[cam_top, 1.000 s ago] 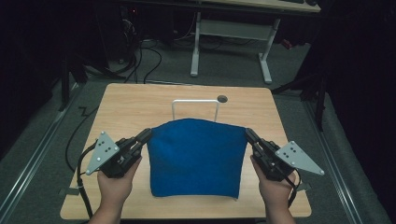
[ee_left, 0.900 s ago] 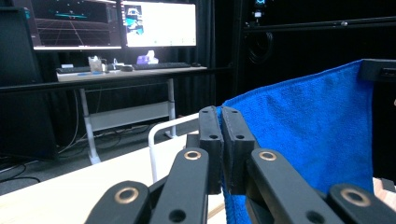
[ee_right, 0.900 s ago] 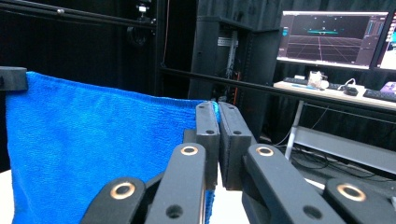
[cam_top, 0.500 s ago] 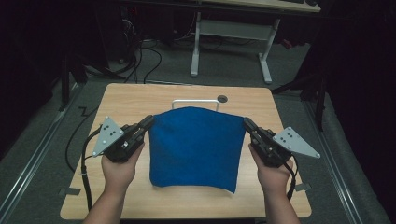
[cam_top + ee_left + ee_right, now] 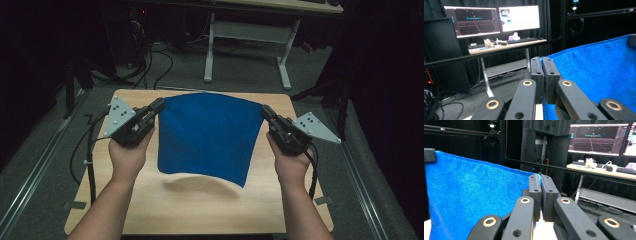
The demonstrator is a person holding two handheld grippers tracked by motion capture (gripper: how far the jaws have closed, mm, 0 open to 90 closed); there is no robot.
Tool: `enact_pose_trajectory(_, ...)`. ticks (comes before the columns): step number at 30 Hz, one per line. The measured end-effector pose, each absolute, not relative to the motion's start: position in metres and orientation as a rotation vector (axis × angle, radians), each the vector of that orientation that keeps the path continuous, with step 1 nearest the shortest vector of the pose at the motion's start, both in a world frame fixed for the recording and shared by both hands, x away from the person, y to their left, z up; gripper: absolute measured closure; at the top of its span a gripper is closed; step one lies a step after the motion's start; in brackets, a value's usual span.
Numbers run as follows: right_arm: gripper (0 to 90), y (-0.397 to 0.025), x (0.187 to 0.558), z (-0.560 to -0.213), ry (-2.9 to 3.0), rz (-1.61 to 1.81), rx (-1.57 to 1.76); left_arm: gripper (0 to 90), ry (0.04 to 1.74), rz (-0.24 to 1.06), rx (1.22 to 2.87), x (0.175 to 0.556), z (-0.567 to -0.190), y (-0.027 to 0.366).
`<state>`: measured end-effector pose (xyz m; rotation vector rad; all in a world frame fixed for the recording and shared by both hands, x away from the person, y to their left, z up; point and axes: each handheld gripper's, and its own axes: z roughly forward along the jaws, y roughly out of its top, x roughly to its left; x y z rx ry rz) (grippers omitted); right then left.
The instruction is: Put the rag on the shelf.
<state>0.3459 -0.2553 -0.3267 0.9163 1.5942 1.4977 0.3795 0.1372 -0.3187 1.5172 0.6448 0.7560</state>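
Light wooden table (image 5: pixel 200 210) is partly hidden by a blue microfibre cloth (image 5: pixel 207 135), clamped at 10 by the left gripper (image 5: pixel 159 104), at 2 by the right gripper (image 5: pixel 264 109).

The light wooden table (image 5: pixel 200 210), with rounded corners and a pale grain, stands on grey carpet and carries nothing that rests flat on its visible top, its bare surface showing only a soft shadow near the middle and its far edge hidden behind hanging blue fabric.
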Motion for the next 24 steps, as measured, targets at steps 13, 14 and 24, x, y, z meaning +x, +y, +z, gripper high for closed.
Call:
enact_pose_trajectory(13, 88.6, -0.252, 0.377, -0.312, 1.592, 1.459, 0.94, 88.8, 0.69, 0.754, 1.568, 0.425, -0.311, 0.124)
enact_pose_trajectory(14, 88.7, -0.251, 0.38, -0.311, 1.592, 1.456, 0.945, 88.8, 0.696, 0.76, 1.576, 0.429, -0.311, 0.124)
enact_pose_trajectory(24, 88.7, -0.255, 0.415, -0.299, 1.605, 1.419, 0.995, 88.7, 0.763, 0.788, 1.606, 0.463, -0.3, 0.13)
